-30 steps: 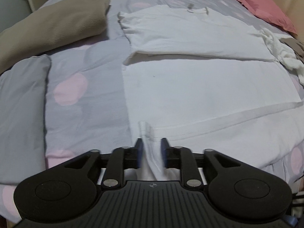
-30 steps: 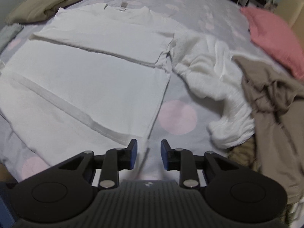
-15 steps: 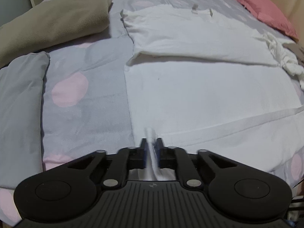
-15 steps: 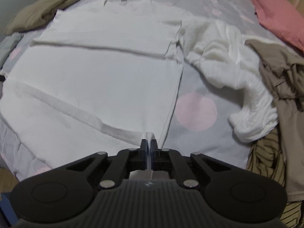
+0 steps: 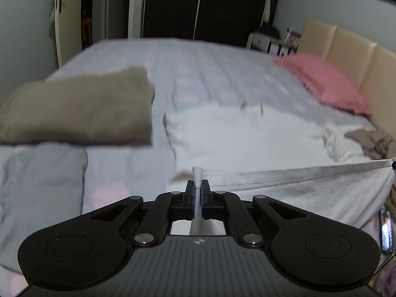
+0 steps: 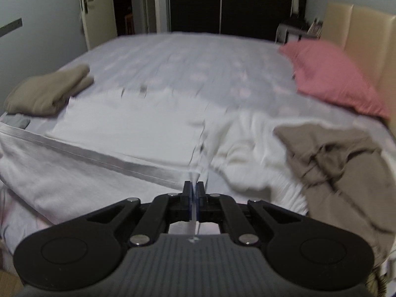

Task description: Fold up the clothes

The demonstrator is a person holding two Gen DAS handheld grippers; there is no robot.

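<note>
- left wrist view: my left gripper (image 5: 197, 189) has its blue-padded jaws pressed together on a pinch of thin white cotton, a little tuft of it poking up past the tips.
- that cotton is the bottom hem corner of the white t-shirt (image 5: 237, 133); the stitched hem runs as a taut, straight band from my pads off to the right edge of the view, lifted off the bed.
- right wrist view: my right gripper (image 6: 193, 189) is clamped just the same on the shirt's other hem corner, the fabric a narrow white sliver between the pads.
- from there the hem band stretches away to the left, and loose cloth hangs slack below it.
- the rest of the t-shirt (image 6: 128, 123) lies flat and smooth on the grey bedspread (image 6: 188, 57), which has soft pink dots; its neck label is toward the far side.
- just right of it sits a crumpled white ribbed garment (image 6: 250, 158), then a rumpled brown garment (image 6: 339, 163).
- a folded tan bundle (image 5: 76, 109) rests at far left, thick and soft-edged.
- a pink pillow (image 6: 334, 79) leans by the padded beige headboard (image 6: 363, 37).
</note>
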